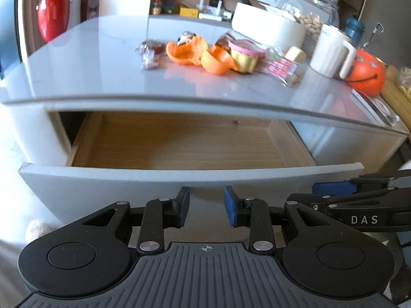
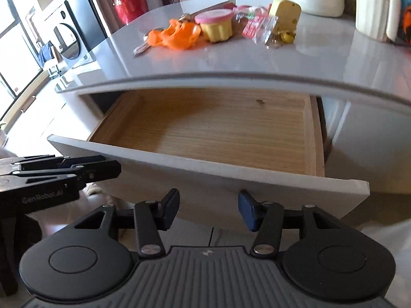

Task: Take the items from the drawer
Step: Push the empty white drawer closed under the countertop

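The drawer (image 2: 205, 133) stands pulled out just beyond the left tool (image 1: 206, 206) and right tool (image 2: 208, 210), both with jaws apart, gripping nothing.

Wooden drawer (image 2: 205, 131) pulled open, items (image 2: 215, 28) on countertop

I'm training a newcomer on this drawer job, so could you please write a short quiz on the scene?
1. True or false: the drawer holds items.
2. Where does the yellow cup with the pink lid stand? A in the drawer; B on the countertop; C on the floor.
3. What is between the right tool's fingers?

Key: 1 false, only bare wood shows; 2 B; 3 nothing, they stand apart.
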{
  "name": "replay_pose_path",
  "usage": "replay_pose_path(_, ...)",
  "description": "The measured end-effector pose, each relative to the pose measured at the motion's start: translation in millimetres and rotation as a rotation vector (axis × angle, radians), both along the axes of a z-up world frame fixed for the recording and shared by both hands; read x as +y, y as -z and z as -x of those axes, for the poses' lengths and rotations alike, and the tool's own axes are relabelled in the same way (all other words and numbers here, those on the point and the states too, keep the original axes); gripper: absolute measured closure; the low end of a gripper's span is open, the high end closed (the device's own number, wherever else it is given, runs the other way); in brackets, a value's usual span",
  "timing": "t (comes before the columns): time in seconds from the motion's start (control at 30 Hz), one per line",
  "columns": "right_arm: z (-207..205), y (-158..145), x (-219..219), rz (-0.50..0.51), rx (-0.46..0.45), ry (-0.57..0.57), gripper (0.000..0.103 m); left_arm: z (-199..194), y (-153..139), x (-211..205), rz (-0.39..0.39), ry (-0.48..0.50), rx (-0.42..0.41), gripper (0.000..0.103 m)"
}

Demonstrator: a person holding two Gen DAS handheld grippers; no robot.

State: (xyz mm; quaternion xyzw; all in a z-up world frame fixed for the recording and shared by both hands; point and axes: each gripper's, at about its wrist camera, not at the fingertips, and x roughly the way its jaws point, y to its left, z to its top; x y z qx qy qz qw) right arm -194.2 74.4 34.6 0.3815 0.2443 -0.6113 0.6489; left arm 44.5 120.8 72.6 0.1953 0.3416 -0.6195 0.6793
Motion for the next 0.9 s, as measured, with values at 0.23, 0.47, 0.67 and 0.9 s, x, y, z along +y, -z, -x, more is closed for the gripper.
replay_pose_path(0.23,12.9,5.4,-42.5,0.047,0.049,0.030,0.051,-19.0,18.1,-50.8,-0.022,-0.050,0.025,0.071)
replay_pose_path(0.47,26.8,7.4,-61.4,0.074,-0.007,0.077,0.050,-32.4,17.1,-67.3,-0.008,-0.072,0.091,0.069)
replay_pose_path(0.67,28.2,11.3,-52.2,0.094,0.011,0.087,0.053,-22.1,20.2,-61.2,0.027,-0.036,0.057,0.052)
replay_pose_path(0.9,37.1,10.0,-11.8,0.086,0.005,0.228,0.053,-3.7,24.4,-68.3,0.050,0.056,0.044,0.012)
